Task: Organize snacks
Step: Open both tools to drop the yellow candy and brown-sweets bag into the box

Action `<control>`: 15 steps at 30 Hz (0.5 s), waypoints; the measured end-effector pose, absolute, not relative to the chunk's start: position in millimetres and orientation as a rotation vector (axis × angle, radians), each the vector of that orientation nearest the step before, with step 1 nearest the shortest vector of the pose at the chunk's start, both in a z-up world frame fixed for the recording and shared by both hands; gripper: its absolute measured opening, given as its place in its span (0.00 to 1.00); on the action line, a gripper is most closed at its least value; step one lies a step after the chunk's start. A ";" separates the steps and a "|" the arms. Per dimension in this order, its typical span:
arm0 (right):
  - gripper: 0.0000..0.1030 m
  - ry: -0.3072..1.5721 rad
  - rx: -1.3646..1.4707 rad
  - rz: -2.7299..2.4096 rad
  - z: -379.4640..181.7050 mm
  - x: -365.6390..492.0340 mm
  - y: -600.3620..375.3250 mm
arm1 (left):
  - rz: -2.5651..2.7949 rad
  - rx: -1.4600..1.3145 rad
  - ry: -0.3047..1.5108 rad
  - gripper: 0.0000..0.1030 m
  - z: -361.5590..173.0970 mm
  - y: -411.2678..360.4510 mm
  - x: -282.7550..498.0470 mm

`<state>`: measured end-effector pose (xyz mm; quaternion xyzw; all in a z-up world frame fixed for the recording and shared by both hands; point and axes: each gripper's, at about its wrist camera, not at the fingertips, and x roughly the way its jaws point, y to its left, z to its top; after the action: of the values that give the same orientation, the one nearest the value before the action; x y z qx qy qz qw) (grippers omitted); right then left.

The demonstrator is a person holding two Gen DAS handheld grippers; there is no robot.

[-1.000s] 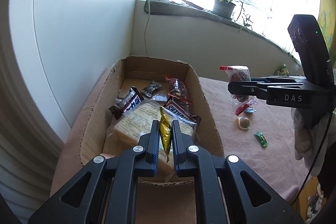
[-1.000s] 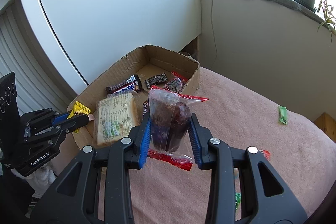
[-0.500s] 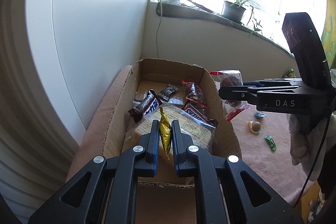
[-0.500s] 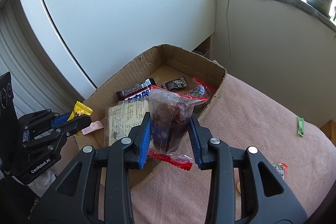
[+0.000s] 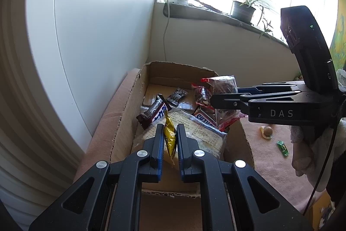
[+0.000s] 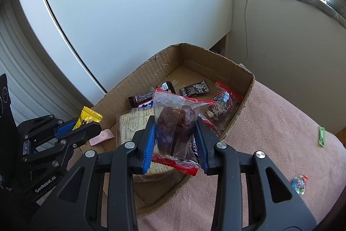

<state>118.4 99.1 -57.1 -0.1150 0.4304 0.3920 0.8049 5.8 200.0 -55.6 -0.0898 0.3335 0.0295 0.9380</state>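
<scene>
The left gripper (image 5: 169, 140) clenched a yellow candy (image 5: 169, 138) and the right gripper (image 6: 175, 140) grasped a clear snack bag (image 6: 173, 122) above the cardboard box (image 6: 138, 79)

Left hand-held gripper (image 5: 170, 140): matte black plastic frame, two long fingers with triangular cut-outs, blue ribbed pads (image 5: 160, 151) on the inner faces. Round silver screw heads sit on the finger links across the lower frame. In the right wrist view, lower left, its side bears white lettering "GenRobot.AI" and several small screws.

Right hand-held gripper (image 6: 175, 140): same black build, same blue ribbed pads (image 6: 149, 148), same silver screws. In the left wrist view, right of frame, its body reads "DAS" in pale letters; a black housing with a small green light rises above it. A thin black cable hangs at lower right, beside white, lacy fabric over the hand.
</scene>
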 end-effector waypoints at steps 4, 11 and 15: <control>0.35 0.917 -0.253 0.843 -56.7 117.6 101.2 | 0.066 -0.181 0.679 0.11 -54.8 199.4 5.5; 0.61 0.896 -0.246 0.837 -53.3 117.1 100.0 | 0.082 -0.176 0.675 0.26 -53.9 199.9 4.1; 0.74 0.876 -0.261 0.828 -50.2 114.4 100.4 | 0.098 -0.162 0.667 0.51 -52.6 198.5 2.0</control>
<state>114.4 100.4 -50.2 -0.1223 0.4109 0.3883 0.8158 2.0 198.5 -52.6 -0.0793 0.3270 0.0478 0.9405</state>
